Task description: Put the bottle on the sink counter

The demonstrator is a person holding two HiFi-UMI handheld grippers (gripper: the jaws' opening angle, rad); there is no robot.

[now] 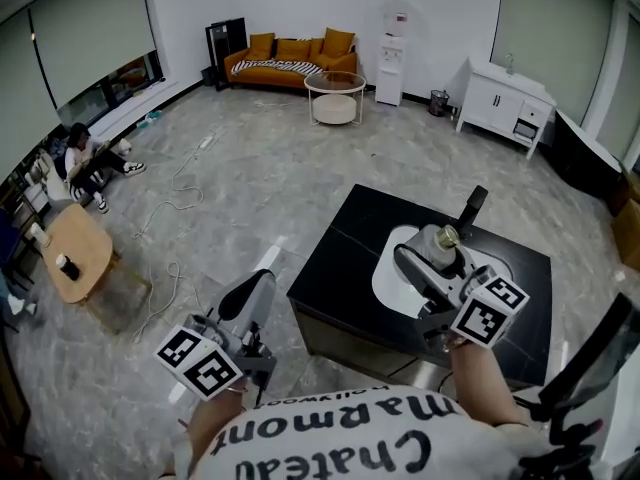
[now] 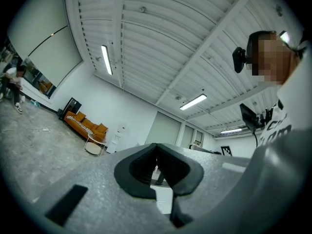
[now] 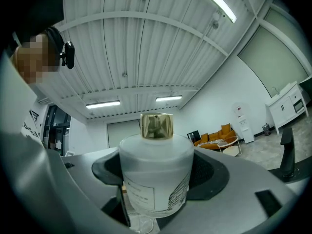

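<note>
Your right tool (image 1: pixel 437 258) is clamped on the bottle (image 3: pixel 156 172), with a dark pad pressed against the glass on either side. The bottle is frosted white with a pale label on its front, and its gold cap (image 3: pixel 157 126) stands clear above the jaws. From the right gripper view it sits upright in the grip.

In the head view you hold the bottle above the white sink basin (image 1: pixel 392 280), which is set into the black counter (image 1: pixel 345 253). Whether its base touches anything cannot be told from here. A black faucet (image 1: pixel 471 208) stands at the far side of the basin, just beyond the bottle.

Your left tool (image 1: pixel 258 288) is off the counter's left edge, over the grey floor (image 1: pixel 250 188). Its jaws are drawn together at the tips with nothing between them.
</note>
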